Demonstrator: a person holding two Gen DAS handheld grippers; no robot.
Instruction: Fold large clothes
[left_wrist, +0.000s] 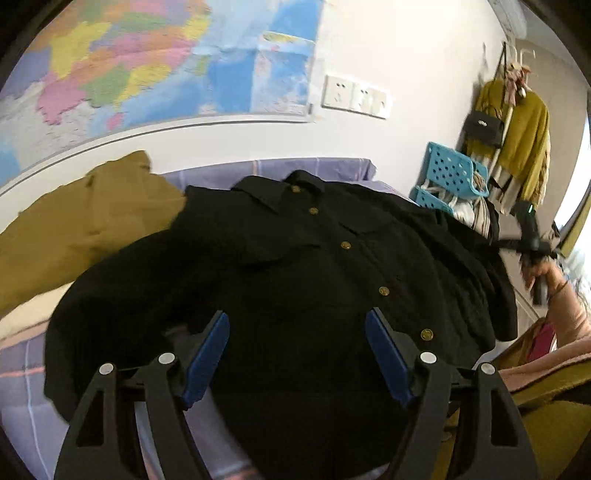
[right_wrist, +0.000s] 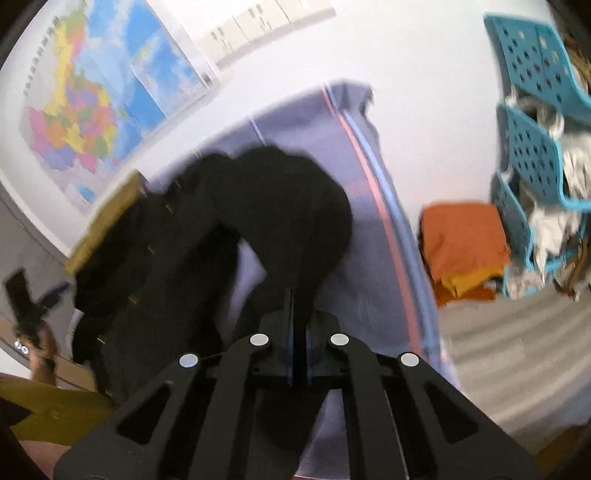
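A black button-front shirt of thick fabric lies face up, collar toward the wall, on a lilac checked bed sheet. The left gripper hovers wide and empty above the shirt's hem. The right gripper is pinched shut on the shirt's black sleeve, just beside the shirt's body. Judging by this, the sleeve fold is in hand; next, carry the sleeve across the shirt's front.

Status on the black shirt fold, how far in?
Done: black shirt lies buttoned, front up on the striped sheet. In hand: right claw is shut on its sleeve; left claw hangs open above the hem. Left: every fold.
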